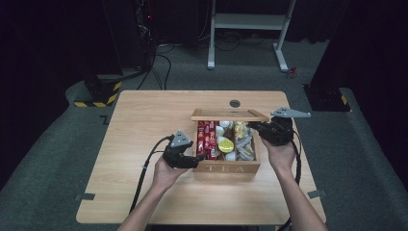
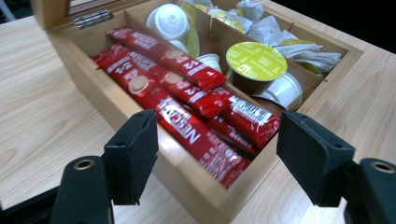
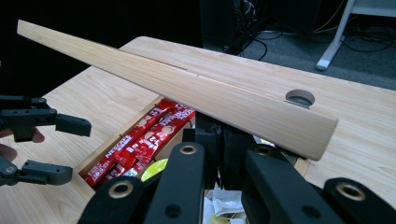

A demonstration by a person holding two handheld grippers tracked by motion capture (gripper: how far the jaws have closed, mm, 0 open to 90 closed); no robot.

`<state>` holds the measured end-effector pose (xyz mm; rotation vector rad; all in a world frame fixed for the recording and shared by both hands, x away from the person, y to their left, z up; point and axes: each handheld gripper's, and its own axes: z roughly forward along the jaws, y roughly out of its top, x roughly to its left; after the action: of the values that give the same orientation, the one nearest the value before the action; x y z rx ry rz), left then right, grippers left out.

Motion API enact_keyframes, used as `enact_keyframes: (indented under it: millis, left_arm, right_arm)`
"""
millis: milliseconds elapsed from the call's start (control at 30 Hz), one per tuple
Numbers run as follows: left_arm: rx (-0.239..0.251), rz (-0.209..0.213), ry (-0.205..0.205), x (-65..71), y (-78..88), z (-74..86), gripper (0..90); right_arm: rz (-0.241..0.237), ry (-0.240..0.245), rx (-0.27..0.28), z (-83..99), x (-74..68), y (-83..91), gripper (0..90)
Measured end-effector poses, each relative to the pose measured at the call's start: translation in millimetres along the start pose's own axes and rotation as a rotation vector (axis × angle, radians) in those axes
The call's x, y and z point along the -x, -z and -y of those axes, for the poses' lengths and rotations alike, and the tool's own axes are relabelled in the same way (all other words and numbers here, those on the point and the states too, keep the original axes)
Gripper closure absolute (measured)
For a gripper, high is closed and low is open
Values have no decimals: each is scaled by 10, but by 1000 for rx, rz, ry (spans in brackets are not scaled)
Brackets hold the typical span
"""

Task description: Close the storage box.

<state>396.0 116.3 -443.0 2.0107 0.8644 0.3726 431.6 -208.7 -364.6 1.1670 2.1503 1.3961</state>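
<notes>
A wooden tea box (image 1: 226,168) marked TEA stands on the table with its lid (image 1: 228,115) raised. My right gripper (image 1: 255,126) is shut on the lid's right end; in the right gripper view its jaws (image 3: 219,140) meet under the lid's edge (image 3: 187,84). My left gripper (image 1: 201,156) is open at the box's front left corner. In the left gripper view its pads (image 2: 133,154) stand apart on either side of that corner without touching it. Inside lie red sachets (image 2: 187,126), a yellow-lidded capsule (image 2: 256,60), white capsules (image 2: 170,21) and tea bags (image 2: 299,49).
The light wood table (image 1: 144,120) has a round cable hole (image 1: 235,103) behind the box. Beyond the table stand a white desk frame (image 1: 248,21) and a black stand with yellow-black stripes (image 1: 98,94). Cables lie on the grey floor.
</notes>
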Motion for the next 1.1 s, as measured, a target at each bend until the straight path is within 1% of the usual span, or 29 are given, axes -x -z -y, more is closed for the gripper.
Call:
enact_keyframes:
  millis: [33, 100, 133, 233, 367, 500, 600, 700, 800, 867, 933, 967, 1100]
  left_arm:
    - [-4, 2, -9, 13, -27, -27, 290]
    - [-4, 7, -7, 25, -48, -42, 280]
    - [-13, 15, -11, 41, -84, -78, 272]
    - [-14, 18, -17, 54, -116, -108, 262]
    - [-22, 25, -39, 105, -210, -165, 257]
    - [-26, 36, -45, 146, -264, -200, 255]
    - [-29, 40, -63, 183, -323, -240, 255]
    - [-31, 48, -68, 217, -397, -281, 255]
    - [-34, 48, -73, 238, -439, -295, 256]
    - [-44, 46, -81, 273, -511, -314, 256]
    - [-44, 46, -79, 286, -537, -321, 257]
    - [-56, 41, -90, 301, -578, -343, 257]
    - [-65, 41, -96, 309, -629, -379, 259]
  right_arm:
    - [0, 2, 2, -2, 2, -1, 880]
    - [0, 1, 3, -3, 2, -2, 880]
    - [0, -2, 6, -3, 1, -3, 880]
    - [0, -1, 10, -3, 3, -4, 880]
    - [2, -1, 10, -7, 4, -4, 880]
    - [4, 1, 12, -6, 17, -3, 879]
    - [8, -2, 13, -3, 34, 3, 878]
    - [10, -8, 19, -4, 48, 12, 878]
    - [10, -8, 22, -6, 51, 11, 878]
    - [9, -15, 25, -15, 56, 8, 878]
    - [8, -12, 24, -25, 63, 6, 878]
    - [9, -12, 24, -30, 64, 5, 877]
    - [10, -12, 25, -39, 65, 4, 876]
